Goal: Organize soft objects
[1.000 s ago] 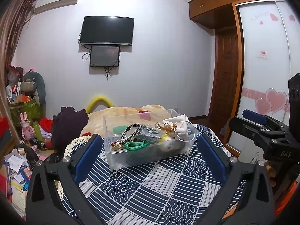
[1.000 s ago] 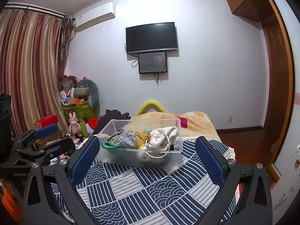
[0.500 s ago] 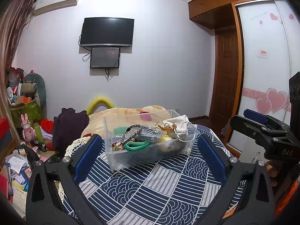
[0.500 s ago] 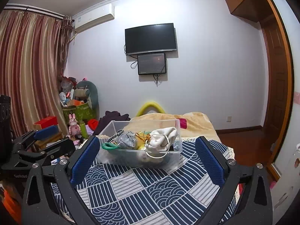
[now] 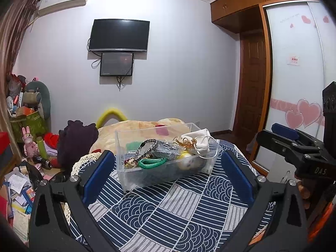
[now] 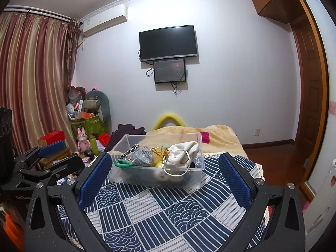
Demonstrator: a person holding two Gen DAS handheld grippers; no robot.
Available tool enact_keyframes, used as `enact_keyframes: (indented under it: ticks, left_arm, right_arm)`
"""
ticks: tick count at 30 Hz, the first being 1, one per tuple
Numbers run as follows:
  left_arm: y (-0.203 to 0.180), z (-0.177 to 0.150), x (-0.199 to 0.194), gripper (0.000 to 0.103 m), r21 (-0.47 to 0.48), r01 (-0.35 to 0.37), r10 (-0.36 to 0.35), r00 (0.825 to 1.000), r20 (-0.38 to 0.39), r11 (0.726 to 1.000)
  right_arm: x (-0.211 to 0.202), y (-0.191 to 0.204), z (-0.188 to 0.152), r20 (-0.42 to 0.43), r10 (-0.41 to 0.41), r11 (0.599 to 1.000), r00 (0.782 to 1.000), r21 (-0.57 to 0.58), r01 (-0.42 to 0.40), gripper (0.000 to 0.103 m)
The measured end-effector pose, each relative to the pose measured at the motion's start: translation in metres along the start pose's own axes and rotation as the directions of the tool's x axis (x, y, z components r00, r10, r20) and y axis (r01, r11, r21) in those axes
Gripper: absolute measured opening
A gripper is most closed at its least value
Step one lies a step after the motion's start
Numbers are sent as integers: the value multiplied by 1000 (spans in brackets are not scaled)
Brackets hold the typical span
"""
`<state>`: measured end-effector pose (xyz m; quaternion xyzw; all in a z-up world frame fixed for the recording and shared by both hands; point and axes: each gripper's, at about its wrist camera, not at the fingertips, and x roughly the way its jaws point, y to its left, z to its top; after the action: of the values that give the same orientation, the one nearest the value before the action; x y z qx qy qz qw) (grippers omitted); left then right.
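A clear plastic bin (image 5: 134,176) (image 6: 197,147) stands on a table covered with a navy patterned cloth (image 5: 172,214) (image 6: 159,210). It holds a white cloth pouch (image 5: 197,141) (image 6: 182,153), a grey pouch (image 5: 166,150) (image 6: 142,157), a green cord (image 5: 151,162) (image 6: 122,163), a black-and-white braided band (image 5: 147,147) and other small soft items. My left gripper (image 5: 168,176) is open and empty, in front of the bin. My right gripper (image 6: 164,175) is open and empty, also in front of the bin. Each gripper shows at the edge of the other's view.
A bed with a beige blanket (image 6: 212,136) lies behind the table. Dark clothing (image 5: 75,138), toys and boxes (image 5: 27,130) clutter the floor at left. A wardrobe (image 5: 298,79) and door (image 6: 310,96) stand at right. A TV (image 6: 169,43) hangs on the far wall.
Both views have drifted only slightly; the bin sits a little lower and nearer. Both grippers stay open and empty.
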<state>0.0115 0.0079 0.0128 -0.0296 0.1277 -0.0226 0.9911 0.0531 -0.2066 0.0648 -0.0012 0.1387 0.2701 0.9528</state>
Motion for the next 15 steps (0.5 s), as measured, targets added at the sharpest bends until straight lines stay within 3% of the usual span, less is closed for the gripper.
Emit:
enact_keyframes:
  ticks: [15]
  left_arm:
    - [2,-1,-2,103,-6,-5,5,1000,2,1000]
  right_arm:
    - [0,4,0,-9,2,1000,1000,10,-2,102]
